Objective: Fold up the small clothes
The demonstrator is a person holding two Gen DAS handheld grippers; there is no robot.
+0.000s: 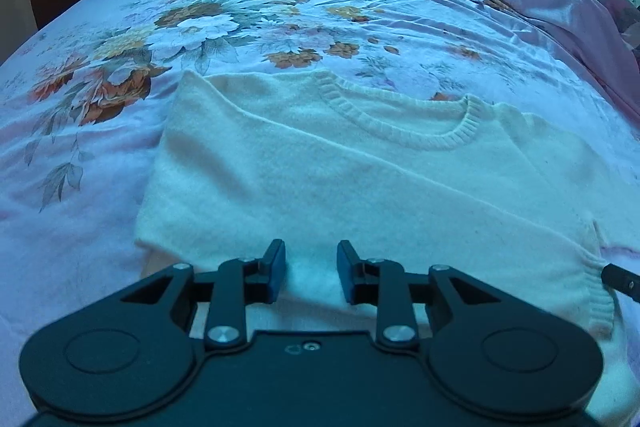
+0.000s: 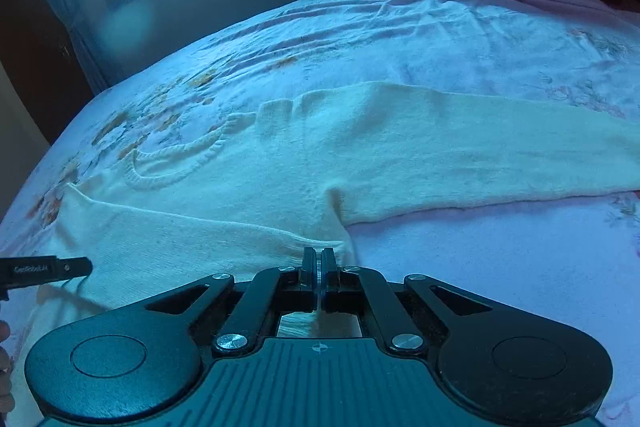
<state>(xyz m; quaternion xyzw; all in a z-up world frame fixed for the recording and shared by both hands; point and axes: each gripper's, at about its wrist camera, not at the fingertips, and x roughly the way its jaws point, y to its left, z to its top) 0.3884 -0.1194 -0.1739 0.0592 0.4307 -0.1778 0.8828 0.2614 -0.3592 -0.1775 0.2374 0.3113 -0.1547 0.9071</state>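
Cream sweater (image 2: pixel 256 187) pinched in right gripper (image 2: pixel 319 259) jaws (left gripper (image 1: pixel 311 259) jaws apart, empty).

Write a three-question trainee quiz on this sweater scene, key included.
1. True or false: the left tool has its jaws apart with nothing pinched between them.
2. Which part of the cream sweater lies stretched out flat on the floral bedsheet? A) the sleeve B) the collar only C) nothing
3. Fill in: the right tool is ____ at the sweater's edge.

Key: 1 true; 2 A; 3 shut
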